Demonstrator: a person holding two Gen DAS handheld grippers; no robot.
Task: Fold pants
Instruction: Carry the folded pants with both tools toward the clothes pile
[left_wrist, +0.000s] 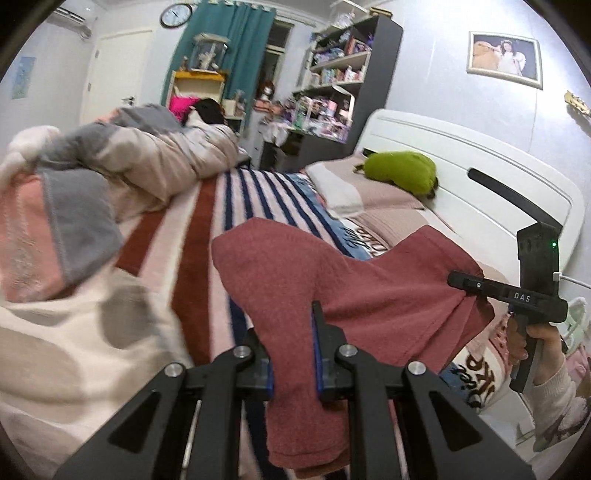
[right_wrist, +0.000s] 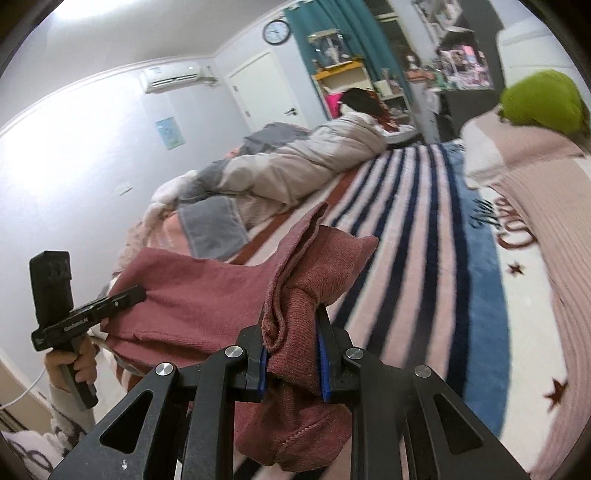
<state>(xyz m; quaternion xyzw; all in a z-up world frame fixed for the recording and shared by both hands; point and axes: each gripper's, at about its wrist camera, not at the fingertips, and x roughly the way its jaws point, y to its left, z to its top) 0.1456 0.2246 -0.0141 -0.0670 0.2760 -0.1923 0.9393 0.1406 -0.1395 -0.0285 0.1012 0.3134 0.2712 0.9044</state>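
Pants (left_wrist: 332, 280) hang lifted above striped bed (left_wrist: 192, 236), frame centre. Your left gripper (left_wrist: 295, 354) and right gripper (right_wrist: 291, 354) both clamp bunched cloth. Fabric soft, light, droops; hold near edges, keep taut.

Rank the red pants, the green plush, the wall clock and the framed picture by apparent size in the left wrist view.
1. red pants, largest by far, though nearest the camera.
2. green plush and framed picture look about alike; I will not rank them.
3. wall clock, smallest, but far away and cut by the frame's top edge.
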